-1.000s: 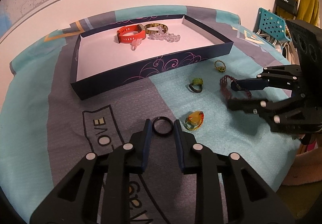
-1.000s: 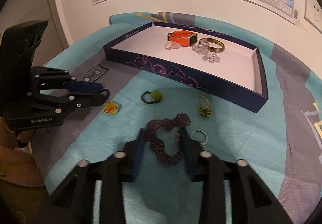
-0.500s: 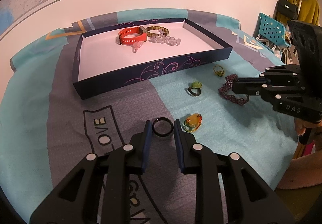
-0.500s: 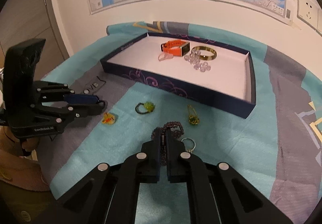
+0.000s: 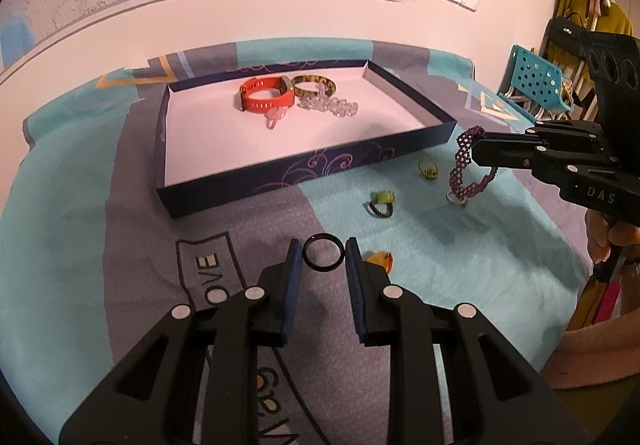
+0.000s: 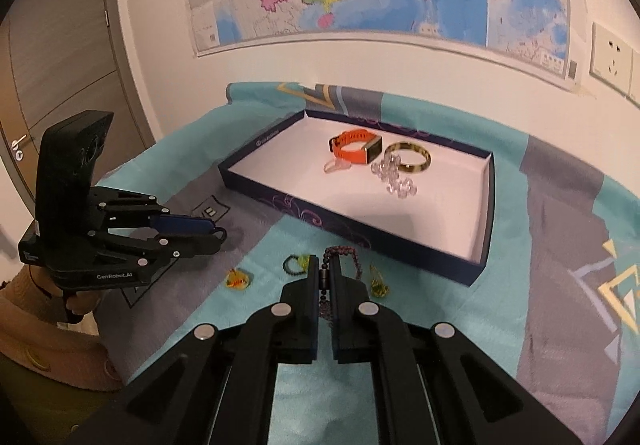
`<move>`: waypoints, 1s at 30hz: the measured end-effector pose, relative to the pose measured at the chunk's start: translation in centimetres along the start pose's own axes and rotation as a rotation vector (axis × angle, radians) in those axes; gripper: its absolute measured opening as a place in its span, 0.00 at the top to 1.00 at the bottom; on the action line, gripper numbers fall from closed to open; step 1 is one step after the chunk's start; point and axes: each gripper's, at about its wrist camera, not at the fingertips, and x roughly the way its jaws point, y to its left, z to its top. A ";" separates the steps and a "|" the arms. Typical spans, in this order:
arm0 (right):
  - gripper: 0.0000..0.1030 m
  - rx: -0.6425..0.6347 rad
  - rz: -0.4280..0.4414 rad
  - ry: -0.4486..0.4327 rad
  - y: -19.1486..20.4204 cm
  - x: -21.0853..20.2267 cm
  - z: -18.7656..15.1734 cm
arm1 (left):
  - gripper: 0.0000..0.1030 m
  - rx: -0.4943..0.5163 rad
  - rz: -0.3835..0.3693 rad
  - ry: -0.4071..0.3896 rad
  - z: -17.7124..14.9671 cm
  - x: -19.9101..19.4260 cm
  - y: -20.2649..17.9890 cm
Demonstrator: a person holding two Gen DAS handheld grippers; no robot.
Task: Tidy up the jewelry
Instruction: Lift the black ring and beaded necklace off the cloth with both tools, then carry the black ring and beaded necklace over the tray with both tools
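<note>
We see our left claw [image 5: 323, 260] at the lower centre of the left wrist view, narrowly parted and clamped on a black ring [image 5: 323, 253] held between its blue pads [image 5: 291, 277], just above the grey and teal cloth [image 5: 120, 229] that covers the surface, which we cannot tell for a counter or a bed. Our right claw [image 6: 325, 277] is closed tight on a purple beaded bracelet [image 5: 464, 165]; in the left wrist view, at the right of the frame, the bracelet hangs from the claw tips clear of the cloth, with a small silver ring [image 5: 457, 199] lying on the cloth right under its lower end. In the right wrist view we see the bracelet [image 6: 340, 252] poking up past the claw tips at the centre of the frame. The dark blue tray [image 5: 304, 175] with its white floor sits in the upper middle of the left wrist view, and in it lie an orange watch band [image 5: 266, 99], a gold bangle [image 5: 314, 85], a clear bead bracelet [image 5: 332, 105] and a small clear piece [image 5: 276, 117], all close together near the far wall. On the cloth in front of the tray we see a green stone ring [image 5: 382, 203], a small yellow-green ring [image 5: 428, 169] and an orange and yellow trinket [image 5: 380, 259] just right of the left claw. A hand [image 5: 608, 241] grips the right claw's handle at the right edge
</note>
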 end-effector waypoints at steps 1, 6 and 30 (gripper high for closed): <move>0.97 -0.003 0.002 -0.005 0.0 -0.1 0.2 | 0.78 -0.002 -0.002 -0.004 0.1 0.0 0.1; 0.97 -0.023 0.007 -0.022 0.1 -0.6 1.2 | 0.78 -0.005 -0.011 -0.030 1.0 -0.4 0.1; 0.97 -0.049 -0.002 -0.068 -2.5 2.3 7.2 | 0.78 -0.002 0.015 -0.089 7.5 1.9 1.7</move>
